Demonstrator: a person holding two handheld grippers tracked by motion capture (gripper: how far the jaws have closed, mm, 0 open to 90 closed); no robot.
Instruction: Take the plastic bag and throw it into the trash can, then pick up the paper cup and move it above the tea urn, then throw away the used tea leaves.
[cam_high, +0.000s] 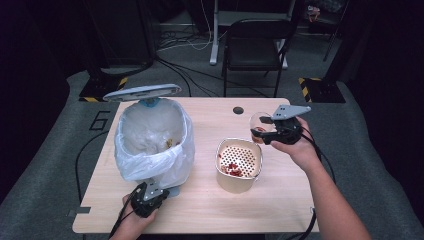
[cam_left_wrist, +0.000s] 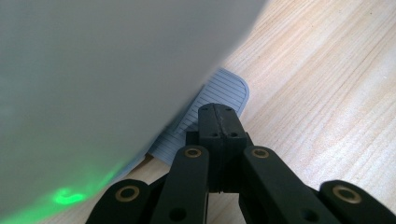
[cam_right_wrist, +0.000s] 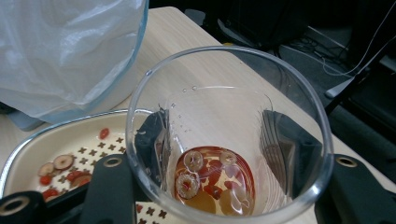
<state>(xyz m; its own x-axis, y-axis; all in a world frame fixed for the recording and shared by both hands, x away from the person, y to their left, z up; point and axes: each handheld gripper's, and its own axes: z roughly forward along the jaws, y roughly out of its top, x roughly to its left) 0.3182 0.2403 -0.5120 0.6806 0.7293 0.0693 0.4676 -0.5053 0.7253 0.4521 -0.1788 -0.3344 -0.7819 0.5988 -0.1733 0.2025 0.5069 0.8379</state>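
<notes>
Holding a glass cup (cam_right_wrist: 229, 135) clamped between its jaws, the right gripper (cam_high: 274, 131) hangs just beyond the strainer bowl (cam_high: 239, 165), where some red fruit pieces (cam_high: 233, 169) already lie. More fruit sits in the cup, so emptying appears unfinished. The left gripper (cam_left_wrist: 215, 122), jaws pressed together, presses the pedal (cam_left_wrist: 219, 95) of the lined bin (cam_high: 152, 142).

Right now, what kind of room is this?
Probably a workshop or test room, not a kitchen. A lone wooden table stands on grey carpet, with cables across the floor, a folding chair behind and yellow-striped stand feet.
</notes>
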